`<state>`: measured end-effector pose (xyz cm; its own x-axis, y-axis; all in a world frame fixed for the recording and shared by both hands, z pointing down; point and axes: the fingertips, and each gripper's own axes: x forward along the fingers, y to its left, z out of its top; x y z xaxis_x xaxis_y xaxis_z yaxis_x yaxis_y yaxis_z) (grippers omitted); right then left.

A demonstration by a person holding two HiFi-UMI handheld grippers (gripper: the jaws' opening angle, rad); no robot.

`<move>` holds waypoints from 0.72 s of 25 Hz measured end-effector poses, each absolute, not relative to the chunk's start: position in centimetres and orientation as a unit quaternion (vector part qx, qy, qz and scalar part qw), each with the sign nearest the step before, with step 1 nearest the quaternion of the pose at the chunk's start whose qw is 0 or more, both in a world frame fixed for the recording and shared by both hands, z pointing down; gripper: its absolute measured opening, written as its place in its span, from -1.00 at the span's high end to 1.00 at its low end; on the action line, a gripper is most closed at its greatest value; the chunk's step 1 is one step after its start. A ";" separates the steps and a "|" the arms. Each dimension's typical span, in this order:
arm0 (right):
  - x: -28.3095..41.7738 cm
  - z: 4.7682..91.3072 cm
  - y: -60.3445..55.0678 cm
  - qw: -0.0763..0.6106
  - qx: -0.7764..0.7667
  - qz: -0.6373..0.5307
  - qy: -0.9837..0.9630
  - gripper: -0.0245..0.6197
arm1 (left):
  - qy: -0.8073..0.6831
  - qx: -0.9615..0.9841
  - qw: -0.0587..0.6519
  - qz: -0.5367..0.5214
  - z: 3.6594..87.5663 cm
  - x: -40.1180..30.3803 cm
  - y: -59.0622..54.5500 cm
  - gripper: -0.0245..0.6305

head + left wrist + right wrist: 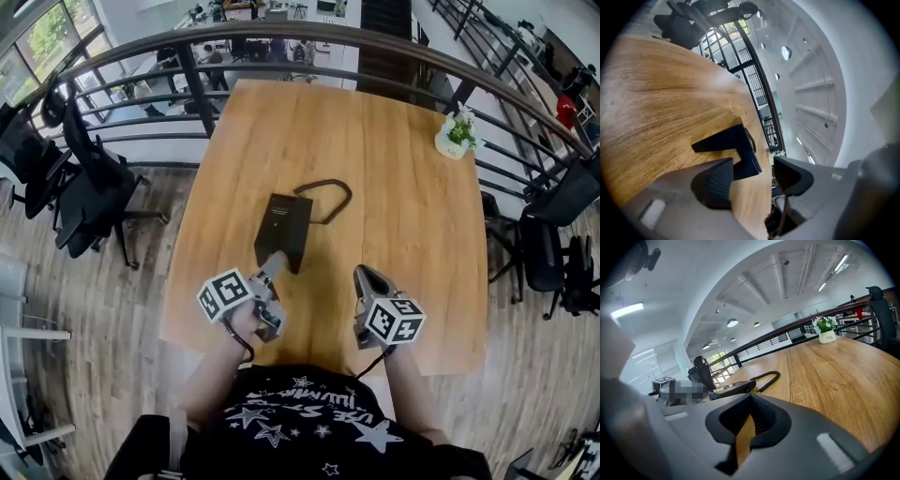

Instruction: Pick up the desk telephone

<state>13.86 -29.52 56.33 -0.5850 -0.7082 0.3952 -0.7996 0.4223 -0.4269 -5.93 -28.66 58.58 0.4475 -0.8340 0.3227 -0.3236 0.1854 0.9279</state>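
The black desk telephone (284, 228) lies on the wooden table (403, 187), its coiled cord (328, 197) looping off to the right. My left gripper (274, 265) sits just short of the phone's near edge, rolled onto its side. In the left gripper view its jaws (752, 180) stand open with nothing between them, and the telephone (726, 140) lies just beyond the pads. My right gripper (367, 277) hovers to the right of the phone, apart from it, shut and empty. The right gripper view (749, 420) shows the telephone (733, 387) off to the left.
A small potted plant (457, 134) stands at the table's far right corner. A curved dark railing (281, 37) runs behind the table. Black office chairs stand at the left (84, 187) and at the right (562, 244).
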 end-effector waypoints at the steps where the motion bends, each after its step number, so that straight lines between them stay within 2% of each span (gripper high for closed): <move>1: 14.0 56.3 -29.7 0.078 0.449 0.295 -0.840 0.91 | -0.482 0.602 0.600 -0.210 58.7 -5.8 -29.0 0.08; 9: 14.3 56.5 -30.8 0.077 0.449 0.289 -0.842 0.92 | -0.498 0.586 0.600 -0.223 59.3 -5.7 -31.1 -0.01; 18: 14.4 57.4 -31.0 0.078 0.450 0.301 -0.837 0.91 | -0.500 0.540 0.628 -0.254 61.1 -5.6 -32.6 -0.01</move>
<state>14.40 -30.96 57.36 -0.5824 -0.7070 0.4012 -0.8006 0.4136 -0.4335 -5.61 -32.59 61.08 0.3711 -0.8588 0.3533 -0.2212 0.2877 0.9318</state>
